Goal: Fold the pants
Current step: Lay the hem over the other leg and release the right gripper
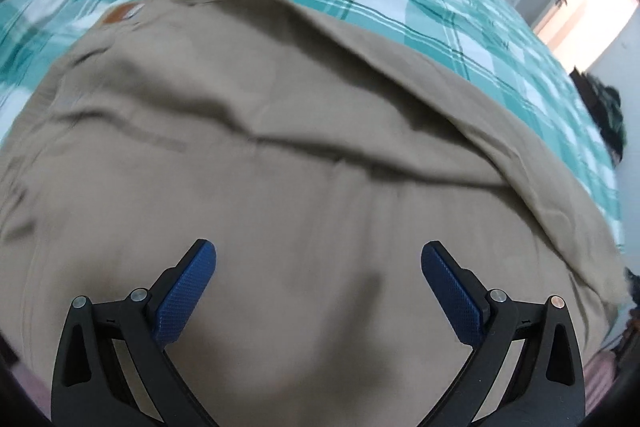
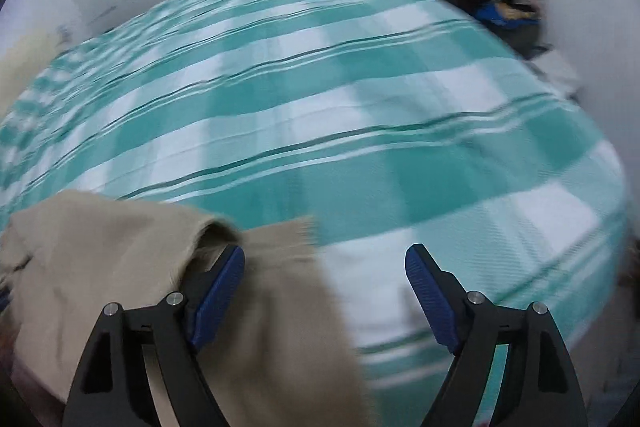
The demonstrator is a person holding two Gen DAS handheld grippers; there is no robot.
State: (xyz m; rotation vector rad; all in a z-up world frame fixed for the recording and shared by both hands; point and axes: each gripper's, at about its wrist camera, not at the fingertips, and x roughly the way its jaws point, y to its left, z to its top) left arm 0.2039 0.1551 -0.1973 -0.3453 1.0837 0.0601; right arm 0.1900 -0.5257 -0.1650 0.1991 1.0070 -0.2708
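Item: tan pants [image 1: 280, 155], spread on teal-checked bedsheet [image 1: 460, 19]. Left gripper [image 1: 318, 263] wide open, empty, above cloth. Right gripper [image 2: 325, 263] wide open, hem at nine o'clock; pinch both layers squarely.

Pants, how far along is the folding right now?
Partly done: the pants lie on the bed with a layer already folded over. Nothing is in hand; the left gripper and right gripper are open. Final folds remain.

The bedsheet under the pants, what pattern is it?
The bedsheet is teal-and-white plaid with thin dark lines, clearest in the right wrist view.
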